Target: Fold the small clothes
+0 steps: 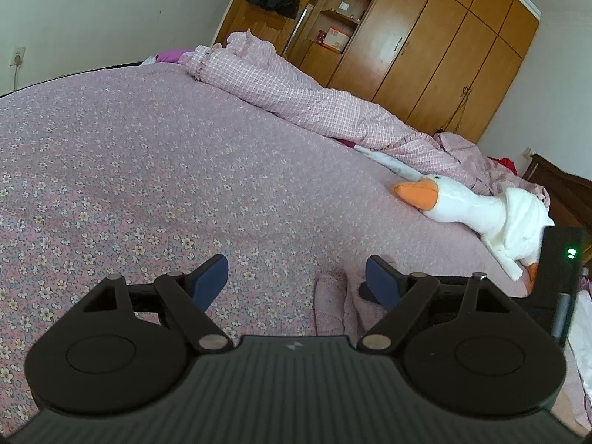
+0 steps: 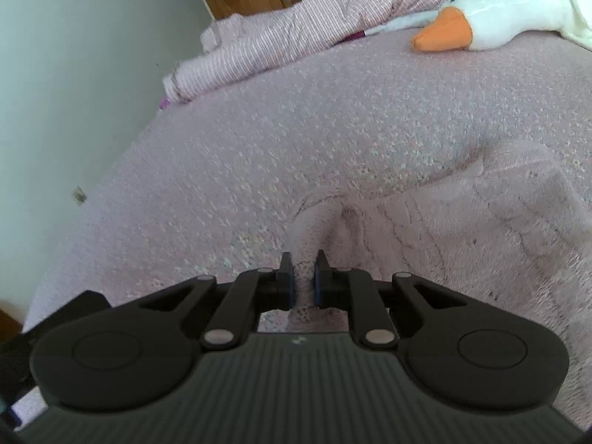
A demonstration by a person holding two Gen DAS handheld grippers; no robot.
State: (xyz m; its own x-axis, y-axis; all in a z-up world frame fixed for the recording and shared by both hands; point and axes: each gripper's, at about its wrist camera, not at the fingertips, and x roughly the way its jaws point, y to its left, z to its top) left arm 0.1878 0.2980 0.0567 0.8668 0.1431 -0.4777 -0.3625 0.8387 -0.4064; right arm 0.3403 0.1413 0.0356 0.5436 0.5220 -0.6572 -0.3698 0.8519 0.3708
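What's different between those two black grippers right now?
The left gripper is spread wide open above the bed, holding nothing; the right gripper is nearly closed, pinching a fold of the fuzzy pink garment. The left points across bare bedspread towards the goose toy; the right sits low over the garment. Both share black arms and blue pads.

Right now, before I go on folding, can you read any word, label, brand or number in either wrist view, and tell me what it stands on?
No readable text in either view.
Left black two-finger gripper: a small pale emblem on its body, no letters.
Right black two-finger gripper: the same emblem, no letters.
Red and white box on the wooden wardrobe shelf: print too small to read.
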